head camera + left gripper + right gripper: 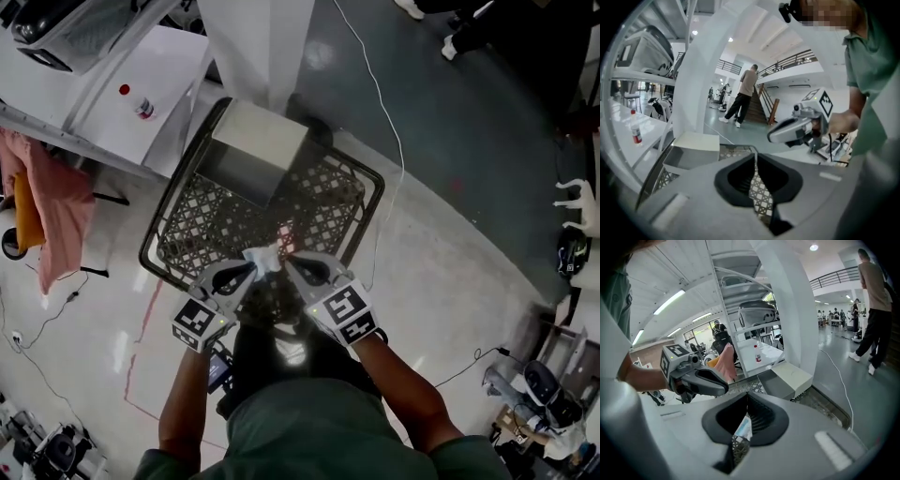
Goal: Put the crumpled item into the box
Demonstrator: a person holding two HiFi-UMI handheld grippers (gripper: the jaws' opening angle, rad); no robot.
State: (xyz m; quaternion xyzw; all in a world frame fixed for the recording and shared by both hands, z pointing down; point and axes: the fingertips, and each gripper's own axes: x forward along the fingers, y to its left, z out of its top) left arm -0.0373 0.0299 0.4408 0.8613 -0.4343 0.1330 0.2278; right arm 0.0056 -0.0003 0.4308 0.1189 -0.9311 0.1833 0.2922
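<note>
Crumpled wad [262, 255] held over the basket [200, 223]
Right gripper [291, 263] clamps it, left gripper [249, 269] closed, empty — next: reach the box [258, 141] at upper centre, release.

Pale floor [450, 272] bears black lattice basket [202, 225] holding box [258, 141].

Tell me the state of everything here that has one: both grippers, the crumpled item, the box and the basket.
left gripper: shut, nothing seen between its jaws.
right gripper: shut on the crumpled item.
crumpled item: held above the basket, not in the box.
box: sitting in the basket.
basket: upright on the floor.
</note>
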